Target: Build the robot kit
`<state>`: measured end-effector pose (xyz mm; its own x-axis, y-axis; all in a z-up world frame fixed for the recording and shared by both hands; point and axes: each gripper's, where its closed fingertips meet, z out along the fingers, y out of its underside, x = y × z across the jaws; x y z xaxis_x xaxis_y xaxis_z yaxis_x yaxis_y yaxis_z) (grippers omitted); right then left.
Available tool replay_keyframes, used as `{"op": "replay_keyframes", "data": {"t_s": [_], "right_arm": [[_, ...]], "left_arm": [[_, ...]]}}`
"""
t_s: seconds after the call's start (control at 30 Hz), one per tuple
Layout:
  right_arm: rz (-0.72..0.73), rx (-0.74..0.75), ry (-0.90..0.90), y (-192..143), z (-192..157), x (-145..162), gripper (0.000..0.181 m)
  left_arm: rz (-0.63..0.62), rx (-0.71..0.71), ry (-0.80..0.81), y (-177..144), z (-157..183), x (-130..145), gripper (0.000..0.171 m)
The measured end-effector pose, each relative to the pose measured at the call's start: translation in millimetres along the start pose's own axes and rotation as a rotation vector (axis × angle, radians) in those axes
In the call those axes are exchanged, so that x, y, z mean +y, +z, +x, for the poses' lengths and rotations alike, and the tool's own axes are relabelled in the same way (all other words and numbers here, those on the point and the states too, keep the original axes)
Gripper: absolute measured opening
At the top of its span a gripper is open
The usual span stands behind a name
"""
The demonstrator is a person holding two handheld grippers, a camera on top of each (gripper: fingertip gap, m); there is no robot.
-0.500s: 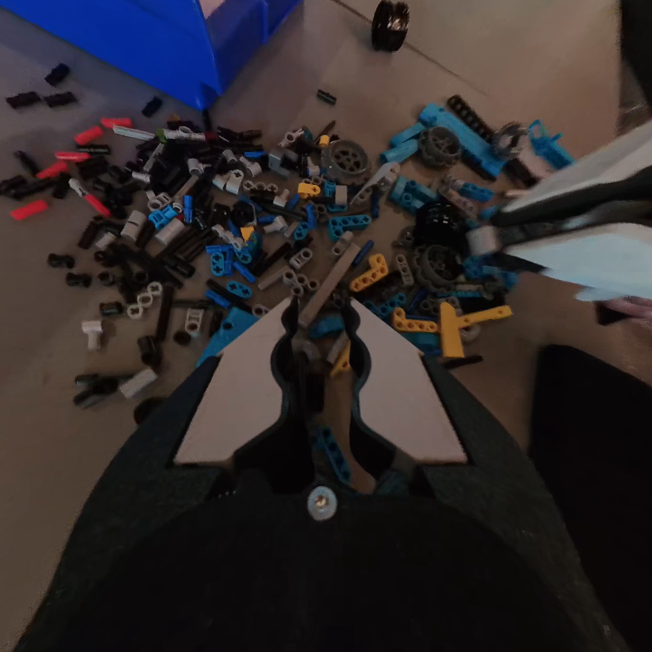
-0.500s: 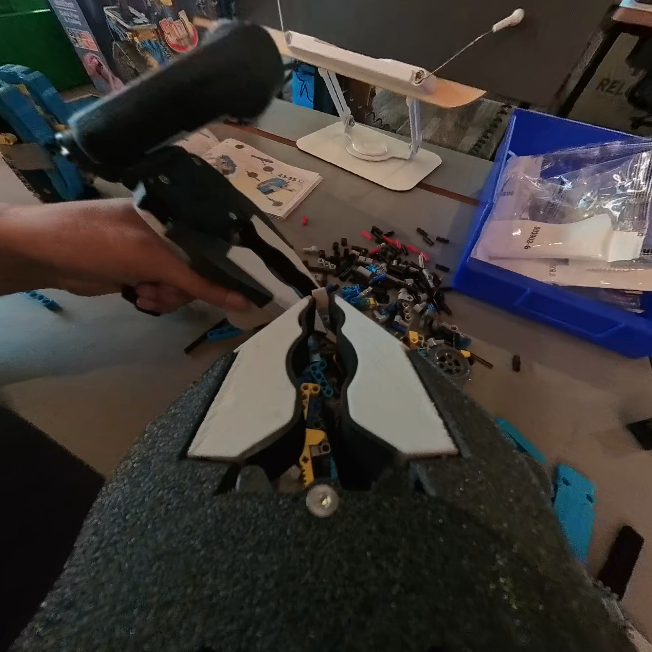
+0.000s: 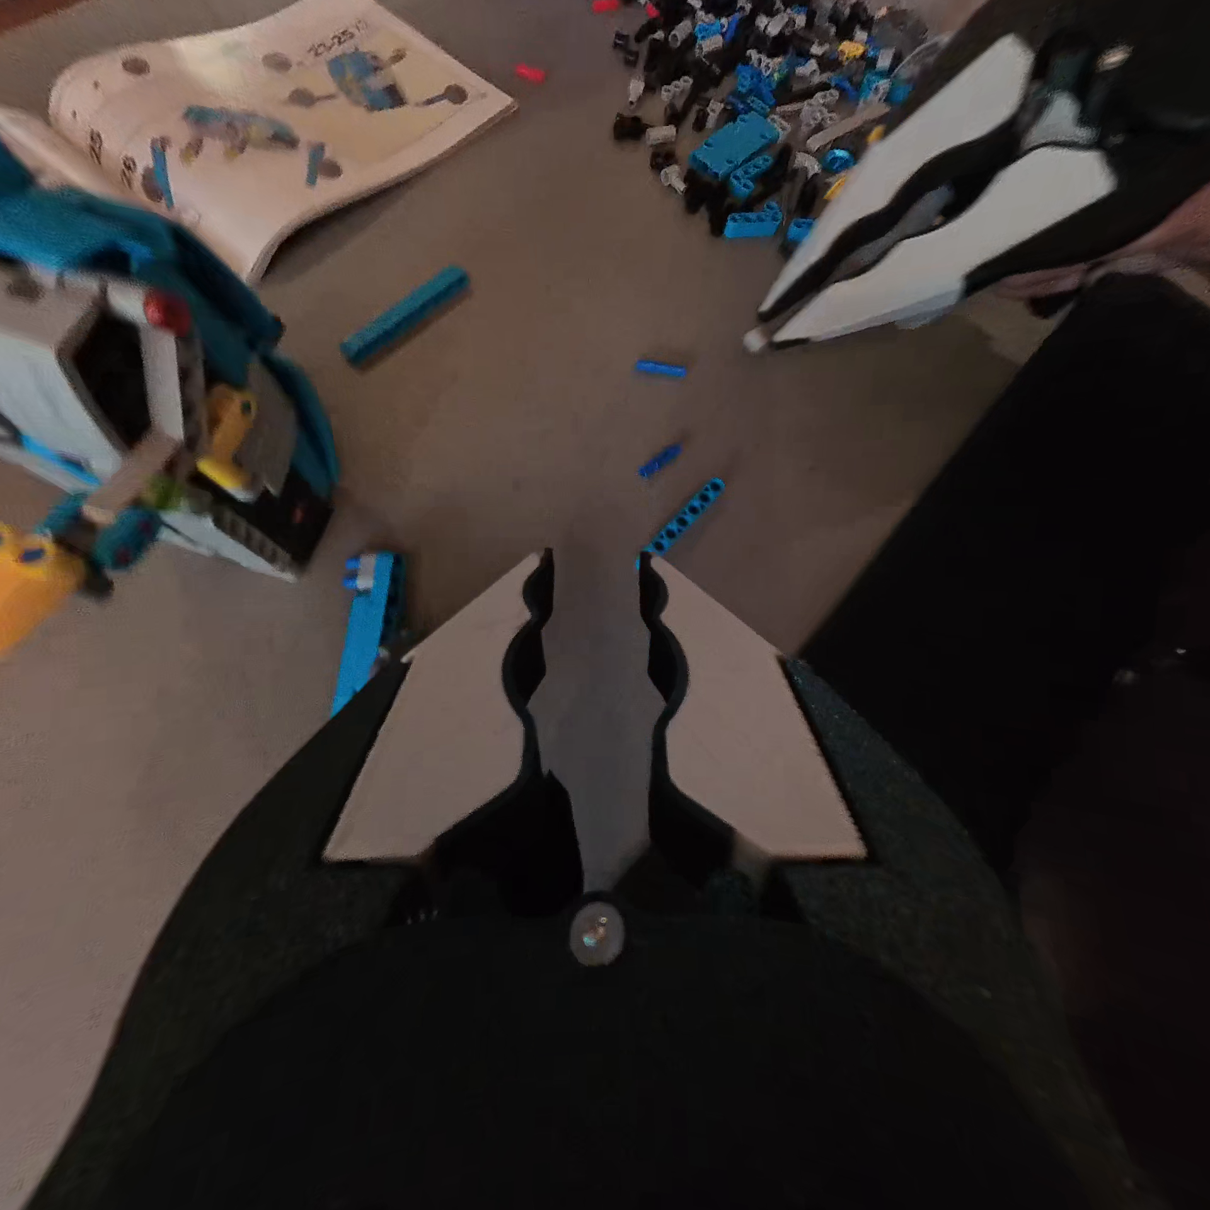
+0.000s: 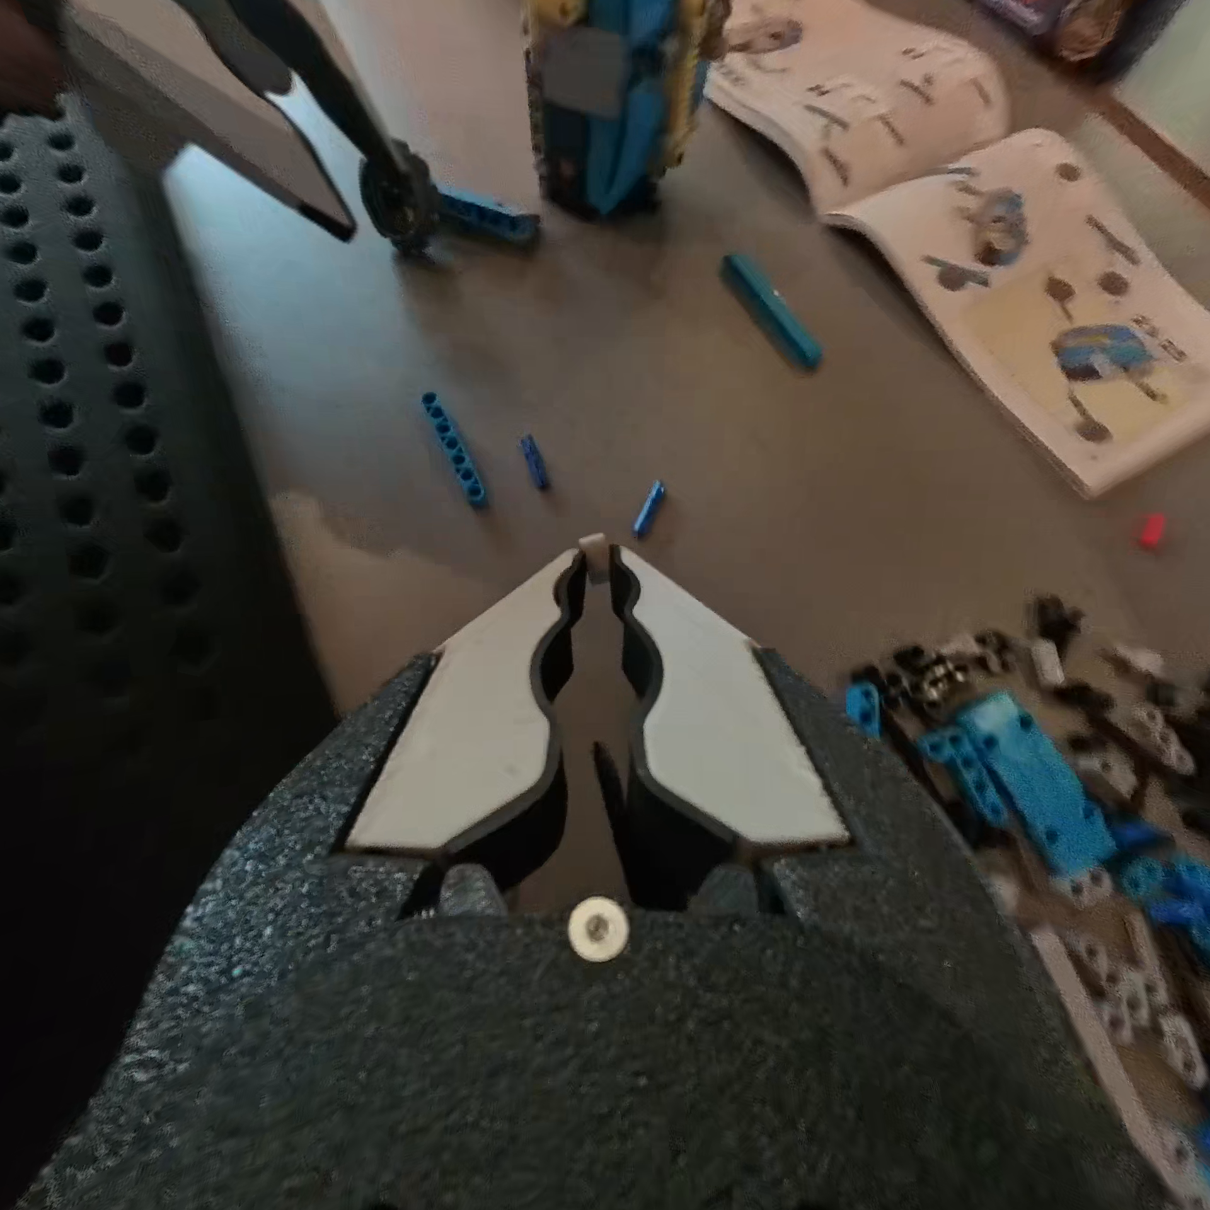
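Note:
My left gripper [image 3: 592,556] is open and empty, low over the bare brown table. A blue beam with holes [image 3: 684,517] lies just right of its tips, and another blue beam [image 3: 366,622] lies to its left. My right gripper [image 4: 594,550] is shut on a small grey piece [image 4: 594,556], held above the table near two small blue pins [image 4: 648,509] [image 4: 535,461] and the holed blue beam [image 4: 454,448]. The right gripper also shows in the left wrist view [image 3: 759,337], at the upper right.
A partly built blue, white and yellow model [image 3: 164,419] stands to the left. An open instruction booklet [image 4: 982,262] and a long teal beam [image 4: 771,311] lie beyond. A pile of loose parts [image 4: 1015,753] is at the right. A black wheel [image 4: 399,196] sits by the left gripper's finger [image 4: 262,150]. My hands' fingertips stand some 15 centimeters from each other.
Both grippers have swung away from the parts pile to the open table by the booklet and model. The left jaws have opened wider. The right gripper still pinches the small grey piece.

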<state>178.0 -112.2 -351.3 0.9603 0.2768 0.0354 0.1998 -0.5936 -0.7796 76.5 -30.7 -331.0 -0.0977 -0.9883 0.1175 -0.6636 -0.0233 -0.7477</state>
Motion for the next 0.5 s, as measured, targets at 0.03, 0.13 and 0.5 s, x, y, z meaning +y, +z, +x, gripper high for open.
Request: {"op": "replay_keyframes", "data": {"t_s": [0.03, 0.13, 0.5], "right_arm": [[-0.015, -0.004, -0.016, 10, 1, -3, 0.007], [-0.05, 0.003, -0.045, 31, 10, -13, 0.007], [-0.135, -0.133, 0.025, 29, 2, -14, 0.004]], "left_arm": [[0.01, 0.015, -0.022, -3, 1, 5, 0.025], [0.02, 0.015, -0.02, -2, 2, 11, 0.026], [-0.014, 0.131, 0.06, 24, 16, 19, 0.026]]}}
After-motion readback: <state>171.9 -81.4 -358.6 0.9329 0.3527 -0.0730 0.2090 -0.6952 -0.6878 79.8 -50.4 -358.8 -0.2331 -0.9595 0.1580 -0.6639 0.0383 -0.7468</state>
